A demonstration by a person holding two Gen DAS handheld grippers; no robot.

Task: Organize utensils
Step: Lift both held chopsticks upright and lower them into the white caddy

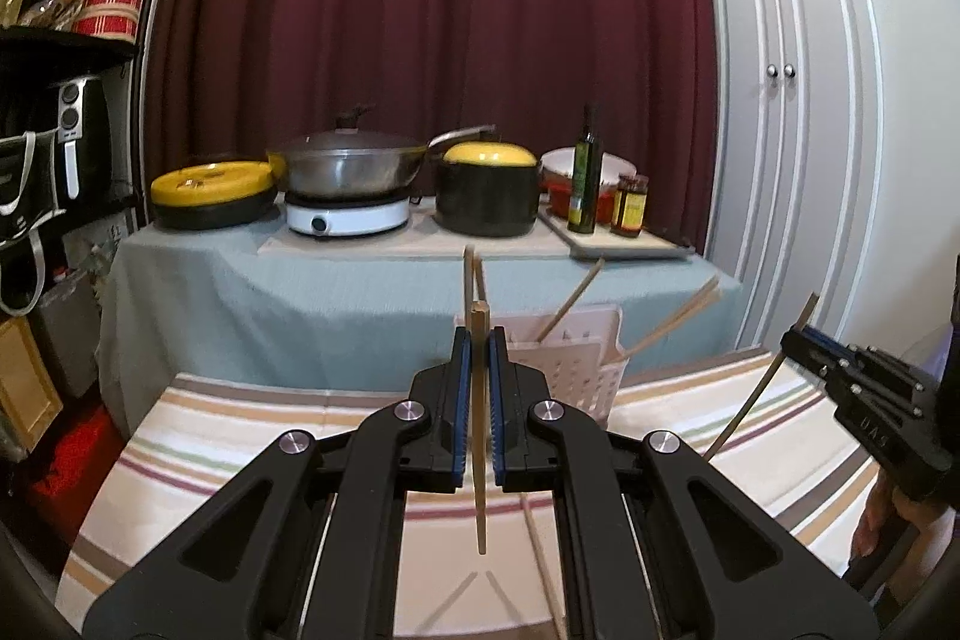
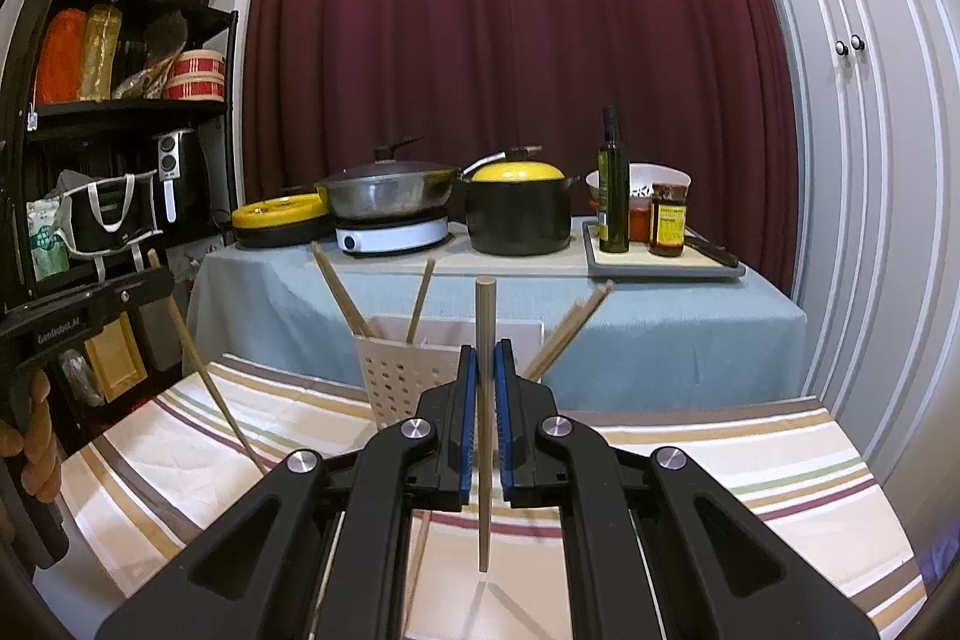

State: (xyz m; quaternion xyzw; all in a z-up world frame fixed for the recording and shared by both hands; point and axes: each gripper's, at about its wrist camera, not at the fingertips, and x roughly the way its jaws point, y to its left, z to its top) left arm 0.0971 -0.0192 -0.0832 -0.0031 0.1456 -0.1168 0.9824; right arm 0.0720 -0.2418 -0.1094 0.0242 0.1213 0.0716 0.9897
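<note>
Left wrist: holder (image 1: 576, 370) stands beyond chopstick-clamping hand-held gripper (image 1: 479, 340).

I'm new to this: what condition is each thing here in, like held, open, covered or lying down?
Left gripper: jaws shut on a chopstick, held upright.
Right gripper: jaws shut on a second chopstick, held upright.
White perforated holder: standing, several chopsticks leaning inside.
Loose chopstick: lying on the striped cloth.
Wok: lid on.
Black pot: yellow lid on.
Cabinet doors: closed.
</note>
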